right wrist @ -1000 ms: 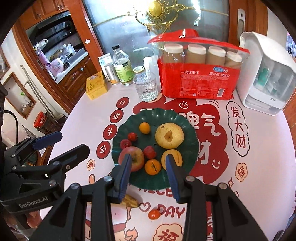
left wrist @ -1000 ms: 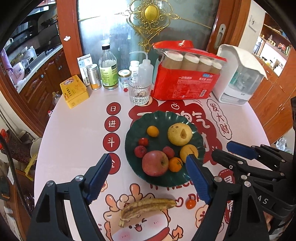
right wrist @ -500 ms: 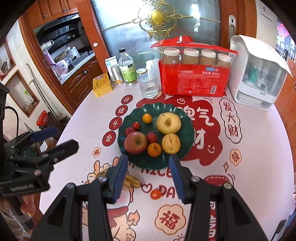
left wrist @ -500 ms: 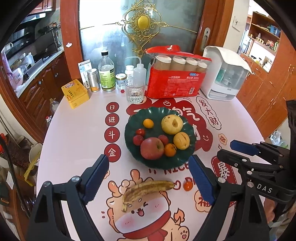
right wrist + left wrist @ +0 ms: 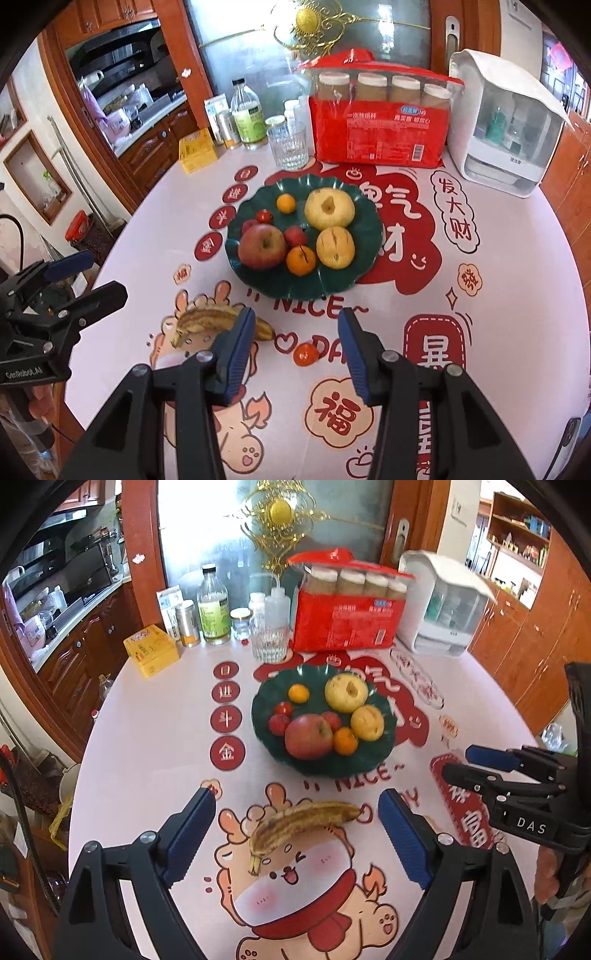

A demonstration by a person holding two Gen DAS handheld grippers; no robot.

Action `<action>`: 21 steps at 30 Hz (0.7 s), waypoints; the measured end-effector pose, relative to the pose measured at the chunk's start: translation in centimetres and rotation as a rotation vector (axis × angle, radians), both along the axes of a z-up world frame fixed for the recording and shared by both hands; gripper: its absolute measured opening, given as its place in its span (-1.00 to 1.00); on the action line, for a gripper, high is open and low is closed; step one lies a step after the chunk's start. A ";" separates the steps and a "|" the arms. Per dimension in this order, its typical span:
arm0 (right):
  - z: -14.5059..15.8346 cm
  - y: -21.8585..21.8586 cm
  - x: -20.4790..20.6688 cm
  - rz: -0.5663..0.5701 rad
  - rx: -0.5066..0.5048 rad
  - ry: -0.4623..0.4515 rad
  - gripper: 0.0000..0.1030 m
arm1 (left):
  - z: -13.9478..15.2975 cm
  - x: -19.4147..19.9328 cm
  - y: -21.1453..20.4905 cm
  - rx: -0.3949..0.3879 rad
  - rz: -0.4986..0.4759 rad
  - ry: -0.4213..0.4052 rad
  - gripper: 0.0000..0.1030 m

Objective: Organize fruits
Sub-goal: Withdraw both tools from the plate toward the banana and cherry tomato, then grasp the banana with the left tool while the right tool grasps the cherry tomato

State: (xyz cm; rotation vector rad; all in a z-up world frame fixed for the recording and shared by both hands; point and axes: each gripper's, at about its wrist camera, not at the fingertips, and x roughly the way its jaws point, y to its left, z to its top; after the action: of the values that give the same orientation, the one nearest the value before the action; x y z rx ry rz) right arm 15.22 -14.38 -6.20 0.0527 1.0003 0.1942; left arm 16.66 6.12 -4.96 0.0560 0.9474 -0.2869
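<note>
Dark green plate (image 5: 343, 280); brown-streaked yellow banana (image 5: 295, 821)

Bare table (image 5: 517, 295) right of the plate (image 5: 365, 236), glass (image 5: 290, 147) and red pack (image 5: 380, 125) crowding behind, banana (image 5: 295, 823) perhaps blocking the near side.

Tablecloth (image 5: 517, 295) read "NICE~", 福, 发大财; left gripper (image 5: 92, 273) body was marked "GenRobot.AI", right gripper (image 5: 480, 764) "DAS"; red pack (image 5: 380, 129) print was too blurred

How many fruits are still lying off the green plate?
2. A banana lies on the tablecloth in front of the plate, and a small red-orange fruit sits to the banana's right. Both grippers are open and empty. None seems hidden.
</note>
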 end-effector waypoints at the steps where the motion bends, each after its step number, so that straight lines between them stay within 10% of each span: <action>1: -0.5 0.1 0.0 0.003 -0.009 0.005 -0.09 | -0.5 0.0 -0.1 0.013 0.000 0.005 0.73; 21: -11.3 -0.4 1.1 0.010 -0.005 0.193 -0.09 | -11.7 3.1 -1.0 0.101 -0.108 0.217 0.73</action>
State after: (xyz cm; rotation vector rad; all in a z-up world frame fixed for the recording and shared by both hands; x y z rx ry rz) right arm 16.28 -14.74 -17.47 0.0626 1.1932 0.1981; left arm 19.77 5.10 -16.66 0.1716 1.1765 -0.3496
